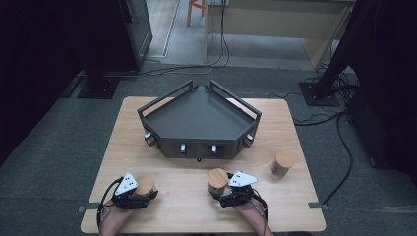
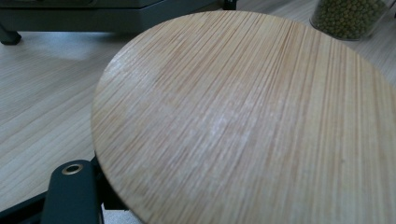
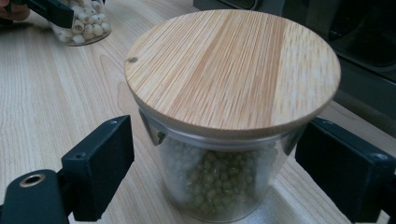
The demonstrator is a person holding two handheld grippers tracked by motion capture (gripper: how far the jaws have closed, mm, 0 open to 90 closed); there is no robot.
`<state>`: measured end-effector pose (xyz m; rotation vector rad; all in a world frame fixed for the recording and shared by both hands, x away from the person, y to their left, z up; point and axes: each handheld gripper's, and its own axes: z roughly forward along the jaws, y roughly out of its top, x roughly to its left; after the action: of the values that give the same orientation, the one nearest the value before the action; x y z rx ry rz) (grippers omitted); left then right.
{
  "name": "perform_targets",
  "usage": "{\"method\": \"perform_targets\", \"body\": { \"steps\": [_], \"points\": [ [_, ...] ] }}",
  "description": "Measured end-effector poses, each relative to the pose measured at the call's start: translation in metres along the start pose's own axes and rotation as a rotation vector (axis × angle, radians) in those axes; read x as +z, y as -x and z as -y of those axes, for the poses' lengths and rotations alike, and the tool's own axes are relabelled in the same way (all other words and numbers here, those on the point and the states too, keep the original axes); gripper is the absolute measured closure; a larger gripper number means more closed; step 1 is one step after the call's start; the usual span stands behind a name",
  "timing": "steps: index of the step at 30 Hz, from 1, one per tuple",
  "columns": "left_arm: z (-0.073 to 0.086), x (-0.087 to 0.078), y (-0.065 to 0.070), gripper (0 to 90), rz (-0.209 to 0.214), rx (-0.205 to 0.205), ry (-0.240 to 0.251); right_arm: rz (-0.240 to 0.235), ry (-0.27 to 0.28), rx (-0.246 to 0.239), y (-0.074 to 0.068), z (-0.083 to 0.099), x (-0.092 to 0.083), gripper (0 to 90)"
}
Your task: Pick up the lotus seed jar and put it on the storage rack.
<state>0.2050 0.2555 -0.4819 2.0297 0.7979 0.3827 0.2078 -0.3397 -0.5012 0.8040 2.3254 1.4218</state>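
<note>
Gripping jar, left tongs low, level.

Desk: light wood grain. Tray, upper centre: dark grey. Lid: pale bamboo, fine straight stripes. Jar, clear glass: green beans. Second jar, upper left: whitish beans. Jaws of both grippers: black
</note>
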Motion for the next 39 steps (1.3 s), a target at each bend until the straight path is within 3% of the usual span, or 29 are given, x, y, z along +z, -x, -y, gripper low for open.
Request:
{"method": "perform_targets", "body": {
  "steps": [18,31,37,39],
  "points": [
    [0.000,-0.004,0.001,25.4,0.002,-0.027,0.019,-0.002,0.000,0.003,0.000,0.000,0.000,11.7],
    [-0.016,-0.005,0.007,25.4,0.004,-0.033,0.002,-0.002,0.009,0.004,0.001,0.000,-0.002,11.7],
    [-0.021,-0.008,0.004,25.4,0.014,-0.074,0.010,-0.002,0.011,0.006,0.001,0.000,-0.003,11.7],
    [-0.024,-0.010,0.004,25.4,0.008,-0.066,0.003,-0.003,0.010,0.003,0.001,0.000,-0.003,11.7]
  ]
}}
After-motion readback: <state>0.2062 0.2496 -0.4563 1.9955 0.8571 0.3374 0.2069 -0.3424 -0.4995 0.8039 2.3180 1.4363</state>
